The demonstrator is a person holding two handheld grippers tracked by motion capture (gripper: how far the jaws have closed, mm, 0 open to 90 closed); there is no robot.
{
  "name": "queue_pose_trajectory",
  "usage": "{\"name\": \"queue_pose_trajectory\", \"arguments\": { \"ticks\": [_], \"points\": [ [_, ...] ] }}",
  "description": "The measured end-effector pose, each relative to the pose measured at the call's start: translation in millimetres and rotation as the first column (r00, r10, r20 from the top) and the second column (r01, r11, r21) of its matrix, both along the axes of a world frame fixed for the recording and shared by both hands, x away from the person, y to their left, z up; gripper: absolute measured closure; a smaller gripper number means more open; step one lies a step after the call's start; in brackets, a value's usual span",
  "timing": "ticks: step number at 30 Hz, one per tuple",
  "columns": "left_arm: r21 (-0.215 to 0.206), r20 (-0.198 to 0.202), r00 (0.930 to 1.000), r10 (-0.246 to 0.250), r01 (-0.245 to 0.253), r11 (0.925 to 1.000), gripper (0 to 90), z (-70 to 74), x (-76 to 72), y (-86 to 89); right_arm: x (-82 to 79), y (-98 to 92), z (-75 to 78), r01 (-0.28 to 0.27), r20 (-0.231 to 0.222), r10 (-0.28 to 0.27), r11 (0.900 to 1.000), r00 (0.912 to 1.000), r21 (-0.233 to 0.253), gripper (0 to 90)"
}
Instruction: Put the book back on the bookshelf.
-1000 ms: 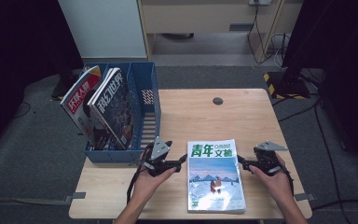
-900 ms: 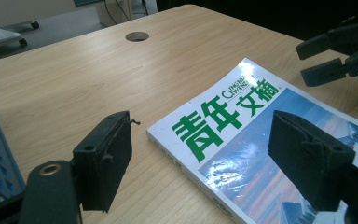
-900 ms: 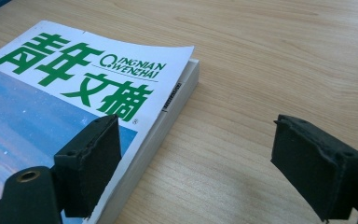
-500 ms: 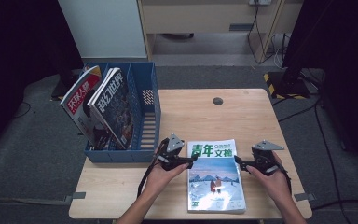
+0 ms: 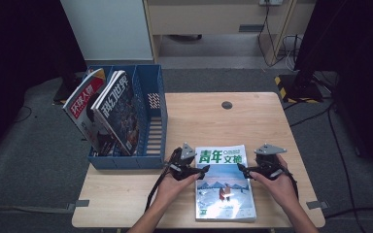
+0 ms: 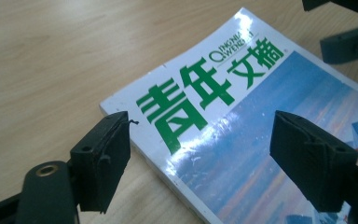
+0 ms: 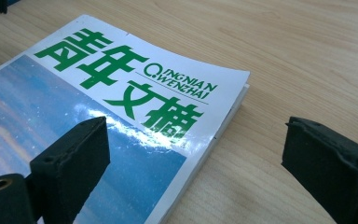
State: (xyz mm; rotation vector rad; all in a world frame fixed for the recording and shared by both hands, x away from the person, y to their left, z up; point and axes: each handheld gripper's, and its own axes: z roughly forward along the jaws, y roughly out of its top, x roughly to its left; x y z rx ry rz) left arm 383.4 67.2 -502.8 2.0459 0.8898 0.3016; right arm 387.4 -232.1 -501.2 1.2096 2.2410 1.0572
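Magazine (image 5: 225, 183): lies flat, cover up, on the near part of the table (image 5: 252, 116), between the two grippers; white band with green characters at its far end, a blue landscape picture below.
Left gripper (image 5: 201, 171): at the magazine's left edge near the title corner, held in the person's left hand (image 5: 172, 187). In the left gripper view its jaws stand wide apart, one over the bare wood just off the corner, the other over the cover (image 6: 223, 116); nothing is between them in a grip.
Right gripper (image 5: 243, 170): at the magazine's right edge, level with the left one, held in the right hand (image 5: 279, 187). In the right gripper view its jaws gape wide, one above the glossy cover (image 7: 121, 93), the other above the table beside the edge; it holds nothing.
Contact: whether either jaw touches the cover cannot be told.
Rack (image 5: 153, 121): blue, standing at the table's left edge, well apart from the magazine.
Rack contents: two magazines (image 5: 104, 111) leaning upright in its left compartments.
Hole (image 5: 227, 105): small dark round one in the far middle of the table.
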Motion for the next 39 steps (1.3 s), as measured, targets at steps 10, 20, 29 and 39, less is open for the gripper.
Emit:
{"name": "queue_pose_trajectory", "arguments": {
  "ticks": [10,20,29,39],
  "points": [
    [-0.006,-0.082,0.9966,0.009,-0.009,0.9999,17.1,-15.4,-1.7,-2.1,30.4,2.4,-16.7,-0.006,-0.108,0.006,1.000,0.9941,0.004,6.7],
    [-0.015,-0.128,0.9914,0.027,-0.029,0.9995,12.4,-30.1,-5.9,-7.3,32.0,7.3,-24.7,-0.027,-0.143,0.032,0.999,0.9892,0.036,5.7],
    [-0.021,-0.112,0.9932,0.032,-0.035,0.9992,11.0,-31.9,-4.9,-8.2,31.9,10.0,-30.6,0.001,-0.168,0.016,0.995,0.9856,0.100,4.7],
    [-0.024,-0.101,0.9942,0.039,-0.041,0.9989,10.5,-33.0,-5.4,-8.8,27.0,17.2,-32.0,-0.011,-0.154,0.028,0.994,0.9877,0.111,4.9]
  ]
}}
